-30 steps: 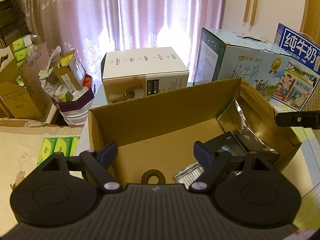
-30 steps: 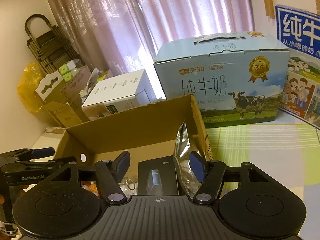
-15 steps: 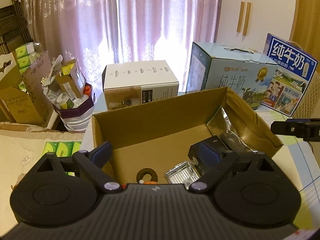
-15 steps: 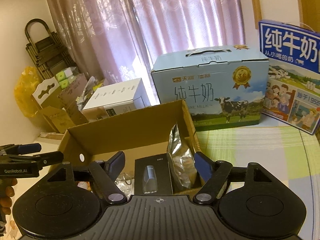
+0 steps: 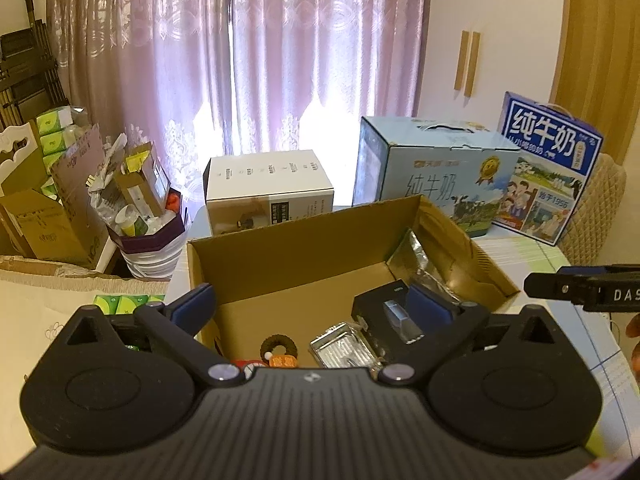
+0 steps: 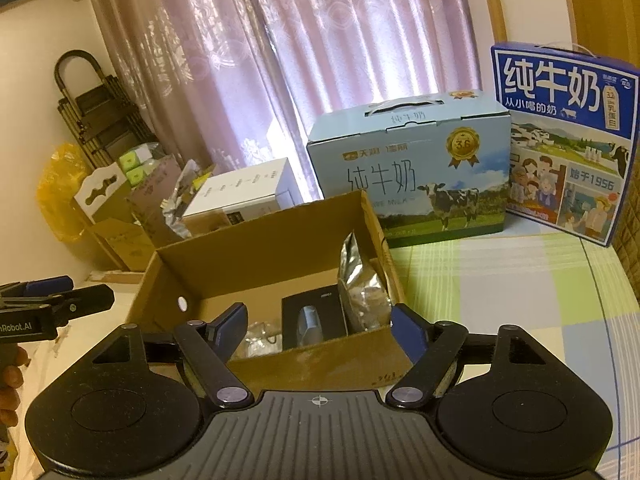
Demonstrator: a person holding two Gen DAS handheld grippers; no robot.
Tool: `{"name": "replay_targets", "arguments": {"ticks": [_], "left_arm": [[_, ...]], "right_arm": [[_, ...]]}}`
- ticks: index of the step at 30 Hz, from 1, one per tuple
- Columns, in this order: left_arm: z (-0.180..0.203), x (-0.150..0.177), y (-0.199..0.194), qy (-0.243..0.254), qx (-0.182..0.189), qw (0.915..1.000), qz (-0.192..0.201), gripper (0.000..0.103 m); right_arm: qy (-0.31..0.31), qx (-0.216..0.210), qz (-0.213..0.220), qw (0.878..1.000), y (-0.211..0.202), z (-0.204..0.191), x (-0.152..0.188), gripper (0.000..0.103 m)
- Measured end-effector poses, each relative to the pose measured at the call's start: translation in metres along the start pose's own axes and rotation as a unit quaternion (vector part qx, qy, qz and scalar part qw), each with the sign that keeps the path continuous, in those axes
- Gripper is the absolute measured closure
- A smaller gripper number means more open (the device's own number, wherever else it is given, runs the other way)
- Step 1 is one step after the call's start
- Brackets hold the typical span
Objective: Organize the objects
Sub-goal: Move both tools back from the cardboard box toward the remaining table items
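Open cardboard box [image 5: 304,256] sits on the table [image 6: 500,300], near its far-left corner; table covered with a pastel checked cloth.

Left gripper [image 5: 316,304]: held above the near-left part of the box, pointing down into it. Jaws opening, now spread wide; nothing between them, pads clear of every object.

Right gripper [image 6: 318,330]: held at the near edge of the box, over its right half. Jaws spread, nothing pinched; the box's near wall shows between the fingers but no contact can be seen.

Contents of box, all on its floor:
- silver foil pouch [image 6: 362,284], upright, leaning against the right wall.
- black flat package [image 6: 314,316] just left of the pouch, touching or nearly so; cannot tell which.
- silver ribbed tin [image 5: 344,346] near the front, beside the black package.
- dark ring [image 5: 279,346] near the front, left of the tin.
- small orange item [image 5: 283,361] just in front of the ring, partly hidden by the gripper body.
- clear crinkled wrapper [image 6: 260,336] by the near wall; its details cannot be made out.

Far edge of table: white carton [image 5: 268,192] behind the box; pale blue milk case [image 6: 412,172] to its right; dark blue milk case [image 6: 560,140] at the far-right corner.

A person's fingers [image 6: 10,376] show under the left gripper's handle.
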State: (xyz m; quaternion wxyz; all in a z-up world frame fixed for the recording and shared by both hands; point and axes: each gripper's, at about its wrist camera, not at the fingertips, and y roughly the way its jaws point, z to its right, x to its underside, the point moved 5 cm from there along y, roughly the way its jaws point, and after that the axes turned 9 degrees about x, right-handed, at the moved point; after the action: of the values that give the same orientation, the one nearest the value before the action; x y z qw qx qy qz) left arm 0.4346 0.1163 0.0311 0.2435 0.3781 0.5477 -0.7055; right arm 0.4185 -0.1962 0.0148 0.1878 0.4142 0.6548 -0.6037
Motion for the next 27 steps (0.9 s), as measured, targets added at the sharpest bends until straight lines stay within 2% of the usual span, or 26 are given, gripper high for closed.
{"name": "replay_targets", "arguments": {"ticks": [6, 17, 27], "left_arm": [[0.011, 0.009, -0.023, -0.003, 0.001, 1.0000, 0.006, 0.001], [0.029, 0.039, -0.060, -0.007, 0.006, 0.9999, 0.005, 0.001], [0.041, 0.069, -0.076, -0.020, 0.008, 0.9997, -0.015, 0.001]], "right_arm": [[0.008, -0.014, 0.007, 1.000, -0.023, 0.001, 0.013, 0.027], [0.035, -0.010, 0.005, 0.999, -0.056, 0.019, 0.039, 0.027], [0.026, -0.004, -0.020, 0.999, -0.069, 0.023, 0.075, 0.027]]}}
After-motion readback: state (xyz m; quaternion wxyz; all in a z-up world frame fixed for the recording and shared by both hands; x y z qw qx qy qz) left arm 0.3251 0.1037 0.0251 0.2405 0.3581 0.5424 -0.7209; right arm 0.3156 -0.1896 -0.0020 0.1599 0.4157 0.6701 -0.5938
